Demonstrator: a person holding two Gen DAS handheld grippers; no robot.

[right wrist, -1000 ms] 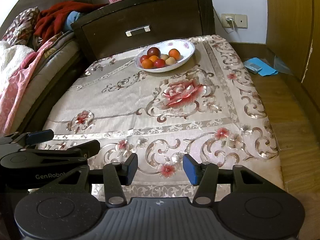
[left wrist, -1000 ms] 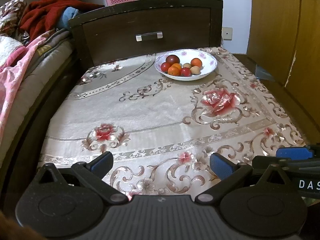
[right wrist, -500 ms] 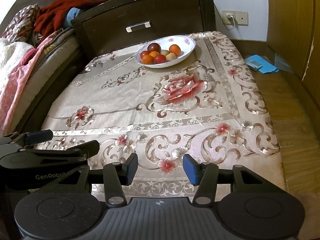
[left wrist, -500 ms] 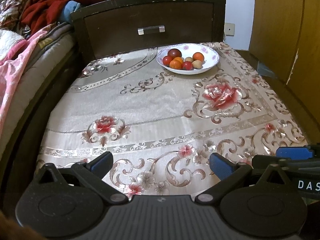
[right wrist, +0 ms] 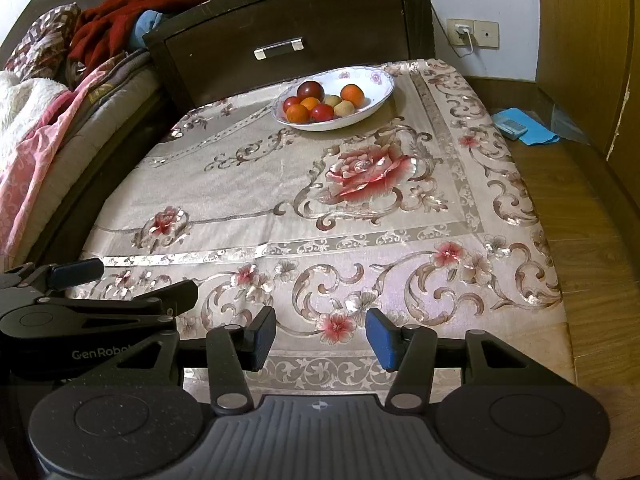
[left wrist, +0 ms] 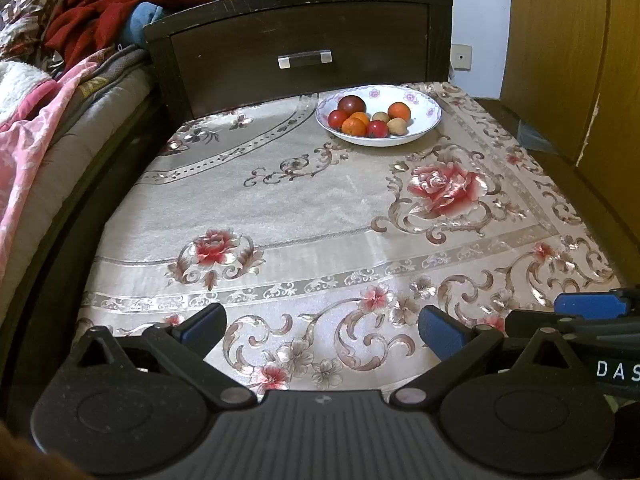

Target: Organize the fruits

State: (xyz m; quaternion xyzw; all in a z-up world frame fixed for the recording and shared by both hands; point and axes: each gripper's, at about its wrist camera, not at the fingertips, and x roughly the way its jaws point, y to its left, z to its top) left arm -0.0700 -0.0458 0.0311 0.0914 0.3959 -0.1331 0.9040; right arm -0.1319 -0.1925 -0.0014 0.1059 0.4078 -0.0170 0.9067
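Left gripper (left wrist: 322, 326) and right gripper (right wrist: 320, 338) are held with jaws spread, nothing gripped; fruits (left wrist: 370, 120) are piled in bowl (left wrist: 424, 130) on far tablecloth (left wrist: 320, 208).

Both views sit slightly nearer the bowl (left wrist: 378, 114), which appears a little lower in the left frame and a little higher in the right frame than before.

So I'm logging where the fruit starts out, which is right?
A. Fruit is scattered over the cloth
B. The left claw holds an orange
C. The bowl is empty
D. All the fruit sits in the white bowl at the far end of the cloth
D: the fruit is piled in the white bowl near the dark drawer front; both claws are open and hold nothing.
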